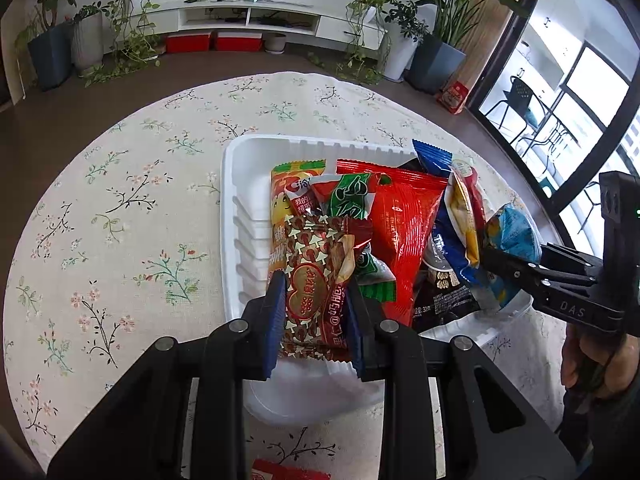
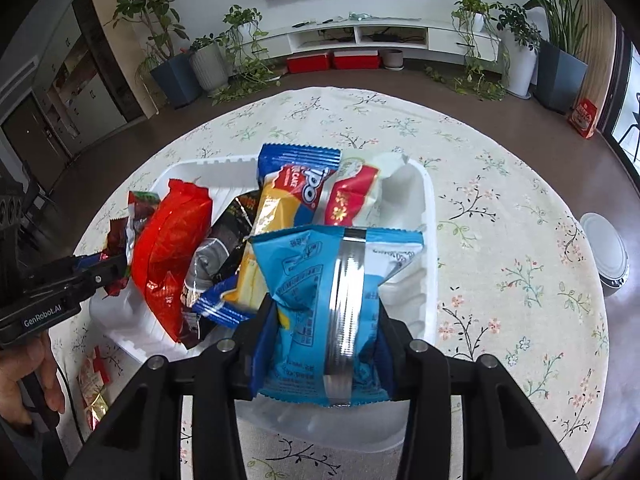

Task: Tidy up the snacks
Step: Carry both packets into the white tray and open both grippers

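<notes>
Snacks fill the white ribbed plastic tray (image 1: pixel 244 216) on the round table with the floral tablecloth (image 1: pixel 132 200). Directly ahead of the left gripper (image 1: pixel 316 312) lie an orange packet (image 1: pixel 280 200), a green-and-red packet (image 1: pixel 348 196) and a large glossy red bag (image 1: pixel 400 232); further to its right, a blue-and-yellow Tipo cake packet (image 1: pixel 460 216) and a black packet (image 1: pixel 440 292) partly buried under it.

Left gripper: low over the tray's near edge, blue pads clamped on a maroon-and-cream patterned packet (image 1: pixel 320 276) (packet stands between the fingers, upper end leaning on the orange one).

Right gripper (image 2: pixel 324 320): also over the near edge, fingers closed on a light-blue packet with a silver back seam (image 2: pixel 332 300), held above the tray's right-hand part. Beyond it, the Tipo packet (image 2: pixel 280 208) and a white-and-red packet (image 2: pixel 356 196); to its left, the red bag (image 2: pixel 168 248).

Each view shows the other gripper and the person's hand (image 2: pixel 28 376) at the frame edge.

Around: a small red-and-gold packet (image 2: pixel 94 384) on the cloth, left of the right gripper, outside the tray; a white round device (image 2: pixel 606 252) on the floor to its right; potted plants (image 2: pixel 172 40) and a white TV bench (image 2: pixel 380 36) far ahead.
</notes>
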The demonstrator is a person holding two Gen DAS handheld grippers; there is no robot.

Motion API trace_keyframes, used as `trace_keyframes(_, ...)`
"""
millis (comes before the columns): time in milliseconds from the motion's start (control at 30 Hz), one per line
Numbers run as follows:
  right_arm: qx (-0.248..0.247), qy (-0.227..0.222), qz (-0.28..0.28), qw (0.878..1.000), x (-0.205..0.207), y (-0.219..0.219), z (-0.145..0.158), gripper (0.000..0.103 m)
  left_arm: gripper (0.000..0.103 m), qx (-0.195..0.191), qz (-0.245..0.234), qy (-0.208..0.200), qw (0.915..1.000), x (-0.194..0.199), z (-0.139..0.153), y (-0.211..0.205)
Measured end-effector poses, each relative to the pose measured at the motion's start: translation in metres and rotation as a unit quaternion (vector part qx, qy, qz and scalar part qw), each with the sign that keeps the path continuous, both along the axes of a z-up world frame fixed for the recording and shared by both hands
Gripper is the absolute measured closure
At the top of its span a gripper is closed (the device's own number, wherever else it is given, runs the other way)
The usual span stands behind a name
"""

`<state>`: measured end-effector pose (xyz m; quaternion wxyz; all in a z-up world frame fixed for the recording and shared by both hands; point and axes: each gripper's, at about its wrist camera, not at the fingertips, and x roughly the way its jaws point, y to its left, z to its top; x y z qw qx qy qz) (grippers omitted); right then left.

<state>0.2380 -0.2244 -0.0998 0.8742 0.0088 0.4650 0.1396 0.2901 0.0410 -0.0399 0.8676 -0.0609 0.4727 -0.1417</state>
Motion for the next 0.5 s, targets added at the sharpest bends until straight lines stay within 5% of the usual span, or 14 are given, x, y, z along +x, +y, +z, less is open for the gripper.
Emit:
trace_keyframes(333,-0.017,-0.011,0.016,1.0,-0.006,0.001,0.001,0.051,0.077,0.004,0.007,-0.004,1.0,-0.004,0.001,0.004)
trace_keyframes(433,-0.015,-0.018,0.017,1.0,-0.012,0.002,0.003,0.043,0.059,0.002,0.008,-0.006,1.0,-0.005,0.004,0.006)
trace_keyframes(500,-0.017,-0.022,0.015,1.0,-0.013,0.002,0.004,0.043,0.055,-0.003,0.005,-0.008,1.0,-0.006,0.006,0.005)
